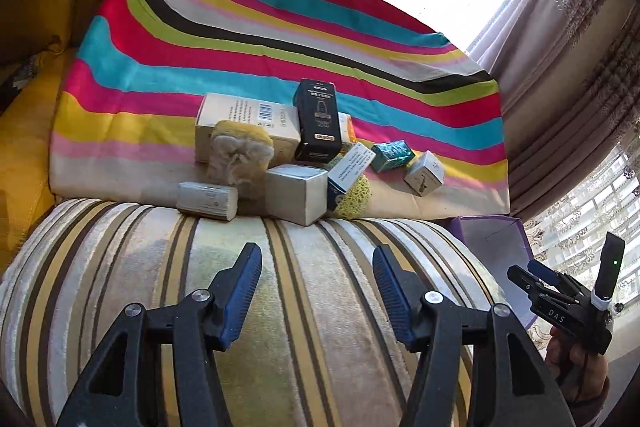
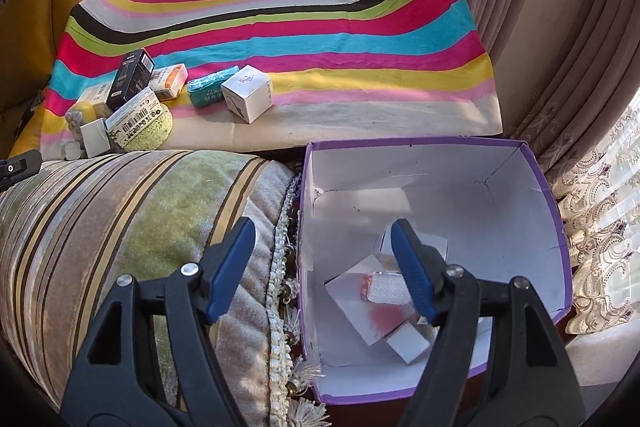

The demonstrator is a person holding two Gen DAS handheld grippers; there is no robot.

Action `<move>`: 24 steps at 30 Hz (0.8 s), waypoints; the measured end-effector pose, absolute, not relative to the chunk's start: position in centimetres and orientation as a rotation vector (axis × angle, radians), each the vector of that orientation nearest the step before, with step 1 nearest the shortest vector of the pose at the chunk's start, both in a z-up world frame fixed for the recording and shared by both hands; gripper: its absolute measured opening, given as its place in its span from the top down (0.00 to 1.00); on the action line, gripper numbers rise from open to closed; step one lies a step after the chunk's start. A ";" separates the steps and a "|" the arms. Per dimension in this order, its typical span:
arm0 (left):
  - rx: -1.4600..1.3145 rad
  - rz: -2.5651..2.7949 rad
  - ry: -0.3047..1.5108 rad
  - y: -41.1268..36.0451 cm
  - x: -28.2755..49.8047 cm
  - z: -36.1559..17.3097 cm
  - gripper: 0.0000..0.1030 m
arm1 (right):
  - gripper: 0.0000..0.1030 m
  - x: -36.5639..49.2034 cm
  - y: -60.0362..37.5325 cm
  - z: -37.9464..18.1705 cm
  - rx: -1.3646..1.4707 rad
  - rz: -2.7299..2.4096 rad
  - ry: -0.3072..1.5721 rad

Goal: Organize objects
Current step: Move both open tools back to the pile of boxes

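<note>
We see small boxes heaped on the striped cloth (image 1: 280, 39): a black box (image 1: 318, 121) upright, a teal packet (image 1: 392, 155), a white cube (image 1: 425, 173). More lie in the purple-rimmed box (image 2: 520, 211).

Ahead of me a cloth (image 2: 320, 27) covers the table, with a heap of small boxes (image 1: 280, 155) near its front left. A cushion (image 2: 120, 219) lies before it. Right of the cushion stands a carton (image 2: 532, 211), with a few packets (image 2: 390, 291) in it.

You're in a home living room: a striped velvet cushion (image 1: 248, 267), mustard sofa pillows (image 2: 60, 7) and patterned lace curtains (image 2: 600, 207) by sunny windows.
</note>
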State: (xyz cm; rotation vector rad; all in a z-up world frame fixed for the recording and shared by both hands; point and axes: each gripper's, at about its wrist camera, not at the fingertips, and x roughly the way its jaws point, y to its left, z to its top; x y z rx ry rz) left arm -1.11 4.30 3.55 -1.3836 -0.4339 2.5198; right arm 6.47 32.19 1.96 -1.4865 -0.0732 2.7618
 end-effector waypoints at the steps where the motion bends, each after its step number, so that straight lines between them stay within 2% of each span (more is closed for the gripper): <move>1: -1.388 2.536 -0.440 3.6 -1.1 3.5 0.40 | 0.28 6.3 32.0 2.0 -1.488 2.765 -0.075; 8: -1.437 2.589 -0.457 0.4 -1.5 2.7 0.39 | 0.26 5.6 30.8 1.7 -1.518 2.767 -0.152; 10: -1.453 2.603 -0.430 0.2 -1.8 2.5 0.39 | 0.26 5.4 30.6 1.5 -1.529 2.763 -0.167; 16: -1.515 2.572 -0.320 0.4 -3.6 1.6 0.29 | 0.26 4.3 30.0 1.1 -1.557 2.759 -0.210; 24: -1.594 2.516 -0.260 0.5 -6.4 0.3 0.28 | 0.23 1.9 29.3 1.4 -1.561 2.783 -0.214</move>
